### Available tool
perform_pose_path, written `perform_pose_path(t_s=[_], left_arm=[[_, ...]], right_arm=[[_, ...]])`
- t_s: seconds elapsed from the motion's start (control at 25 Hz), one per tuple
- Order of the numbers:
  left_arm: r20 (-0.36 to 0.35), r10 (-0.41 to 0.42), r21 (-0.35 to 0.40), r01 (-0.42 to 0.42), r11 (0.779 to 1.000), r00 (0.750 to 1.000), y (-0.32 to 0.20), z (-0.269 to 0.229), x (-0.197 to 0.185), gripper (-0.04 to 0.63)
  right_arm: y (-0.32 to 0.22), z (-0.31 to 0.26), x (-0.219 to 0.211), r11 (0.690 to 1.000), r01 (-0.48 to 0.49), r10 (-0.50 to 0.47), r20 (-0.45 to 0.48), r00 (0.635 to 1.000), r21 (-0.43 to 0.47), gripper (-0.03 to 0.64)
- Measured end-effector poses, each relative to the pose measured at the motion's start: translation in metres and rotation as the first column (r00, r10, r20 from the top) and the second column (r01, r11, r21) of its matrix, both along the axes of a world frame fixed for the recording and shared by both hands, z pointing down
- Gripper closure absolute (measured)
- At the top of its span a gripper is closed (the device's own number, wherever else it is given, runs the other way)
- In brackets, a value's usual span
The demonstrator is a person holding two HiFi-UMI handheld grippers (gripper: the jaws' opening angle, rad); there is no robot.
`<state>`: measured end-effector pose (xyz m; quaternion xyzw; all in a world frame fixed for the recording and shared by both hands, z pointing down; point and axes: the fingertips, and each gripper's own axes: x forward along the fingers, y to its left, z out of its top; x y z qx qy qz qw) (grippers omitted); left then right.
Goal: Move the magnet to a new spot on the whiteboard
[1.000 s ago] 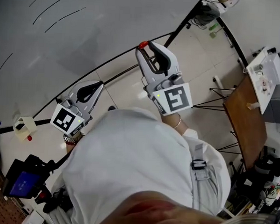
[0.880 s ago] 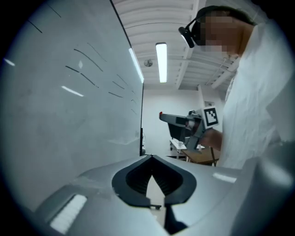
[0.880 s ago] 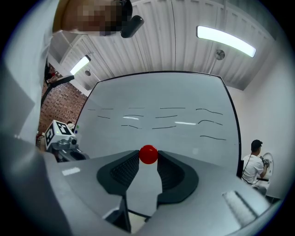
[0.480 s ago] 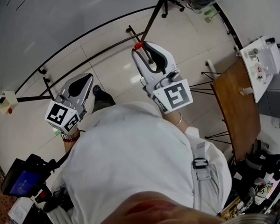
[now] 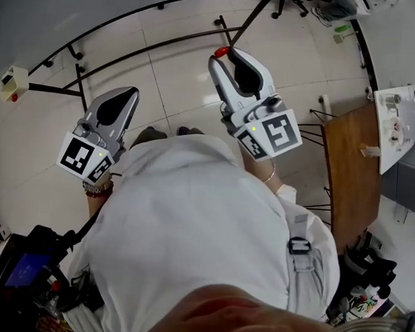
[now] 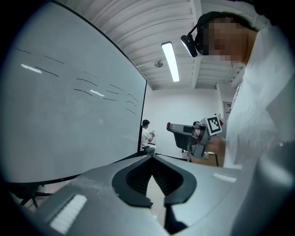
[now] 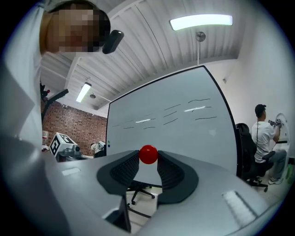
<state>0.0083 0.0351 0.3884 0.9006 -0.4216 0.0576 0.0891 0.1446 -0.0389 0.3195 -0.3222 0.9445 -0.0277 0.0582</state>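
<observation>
whiteboard (image 7: 175, 120) with faint pen strokes, person in white (image 5: 203, 245) beside it, left gripper (image 5: 130, 92) with jaws closed tip to tip on nothing, right gripper (image 5: 225, 57) partly closed (pinching at its tips), red magnet (image 7: 148, 155) held there, off the board

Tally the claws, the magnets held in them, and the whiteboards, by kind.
claws: 2, left claw and right claw
red magnet: 1, pinched in the right claw
whiteboard: 1
total: 4
</observation>
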Motion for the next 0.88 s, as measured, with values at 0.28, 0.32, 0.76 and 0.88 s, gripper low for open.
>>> perform_pose_path(t_s=[0.28, 0.32, 0.76, 0.88], left_arm=[[-0.069, 0.062, -0.004, -0.063, 0.998, 0.996, 0.029, 0.009, -0.001, 0.591], [-0.076, 0.069, -0.011, -0.07, 0.997, 0.995, 0.032, 0.01, 0.0, 0.591], [-0.047, 0.137, 0.025, -0.136, 0.99, 0.989, 0.032, 0.0, -0.002, 0.591], [-0.041, 0.167, 0.041, -0.166, 0.985, 0.985, 0.034, 0.001, 0.009, 0.591]], right_arm=[[0.019, 0.003, 0.001, 0.999, -0.05, 0.05, 0.023, 0.998, -0.018, 0.489], [0.021, 0.001, 0.0, 0.999, -0.042, 0.042, 0.034, 0.999, -0.022, 0.489], [0.048, -0.008, -0.002, 0.998, -0.07, 0.07, 0.03, 0.997, -0.002, 0.489], [0.046, -0.001, 0.006, 0.997, -0.082, 0.082, 0.026, 0.996, -0.003, 0.489]])
